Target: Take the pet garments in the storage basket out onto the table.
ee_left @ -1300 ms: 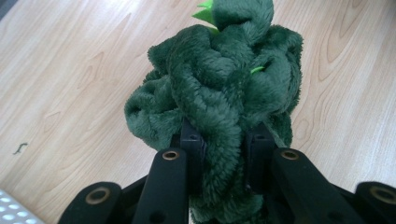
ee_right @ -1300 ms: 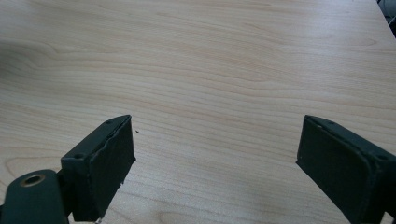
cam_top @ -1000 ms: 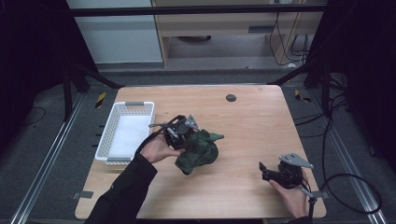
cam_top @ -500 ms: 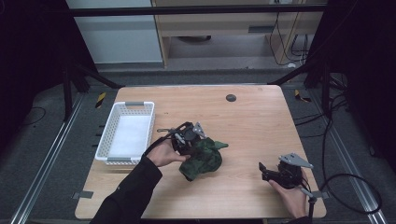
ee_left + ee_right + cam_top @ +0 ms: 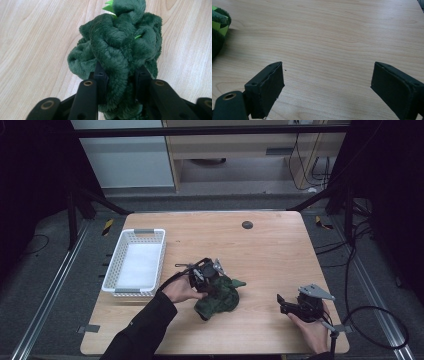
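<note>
Two grippers show in the high view, well apart on the wooden desk. The left gripper sits on the near-left part of a dark green plush toy, which lies on the desk around its middle, nearer the front edge. A white plastic basket stands to the left of the toy, apart from it, with nothing visible inside. The right gripper rests low near the front right of the desk, held by a hand, with bare wood between it and the toy.

In the left gripper view, the left gripper's jaws are closed onto a thick fold of the plush toy, the pile bulging between and above them. Light green felt bits poke out at the toy's far end. The toy seems to rest on the desk; whether it is lifted at all I cannot tell.

In the right gripper view, the right gripper is wide open with only bare desk between its jaws; an edge of the toy shows at the far left.

By my reading, the step in hand is the grasp of the toy. The next move likely calls for lifting it clear of the desk and carrying it left over the basket's rim, keeping the squeeze firm so the soft fold does not slip out.
</note>
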Demonstrator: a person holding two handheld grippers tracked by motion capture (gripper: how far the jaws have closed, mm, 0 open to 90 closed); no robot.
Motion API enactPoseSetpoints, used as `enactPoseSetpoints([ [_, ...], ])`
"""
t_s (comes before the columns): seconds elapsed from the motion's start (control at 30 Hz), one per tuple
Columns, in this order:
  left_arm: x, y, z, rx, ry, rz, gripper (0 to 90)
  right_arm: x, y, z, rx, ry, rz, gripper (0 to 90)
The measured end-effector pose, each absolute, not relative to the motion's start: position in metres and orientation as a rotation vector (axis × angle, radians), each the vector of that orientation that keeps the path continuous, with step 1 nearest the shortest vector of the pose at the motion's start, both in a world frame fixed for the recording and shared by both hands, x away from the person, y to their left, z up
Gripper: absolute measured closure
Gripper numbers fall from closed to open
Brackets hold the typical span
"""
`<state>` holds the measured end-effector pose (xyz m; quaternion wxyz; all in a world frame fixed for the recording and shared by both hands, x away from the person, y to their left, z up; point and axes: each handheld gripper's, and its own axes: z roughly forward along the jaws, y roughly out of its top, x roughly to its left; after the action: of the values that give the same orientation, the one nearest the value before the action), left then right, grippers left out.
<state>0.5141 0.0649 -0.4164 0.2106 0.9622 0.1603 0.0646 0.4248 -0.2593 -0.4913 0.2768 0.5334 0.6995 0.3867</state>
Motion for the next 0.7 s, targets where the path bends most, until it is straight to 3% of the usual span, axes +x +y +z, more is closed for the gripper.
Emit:
enactPoseSetpoints([
  [0.33, 0.514, 0.070, -0.413, 2.626, 0.464, 0.184, 43.4, 0.425, -0.259, -0.491, 1.433, 1.880, 1.039, 11.0],
  [0.7, 0.511, 0.082, -0.409, 2.578, 0.490, 0.246, 36.4, 0.425, -0.259, -0.491, 1.433, 1.880, 1.038, 11.0],
])
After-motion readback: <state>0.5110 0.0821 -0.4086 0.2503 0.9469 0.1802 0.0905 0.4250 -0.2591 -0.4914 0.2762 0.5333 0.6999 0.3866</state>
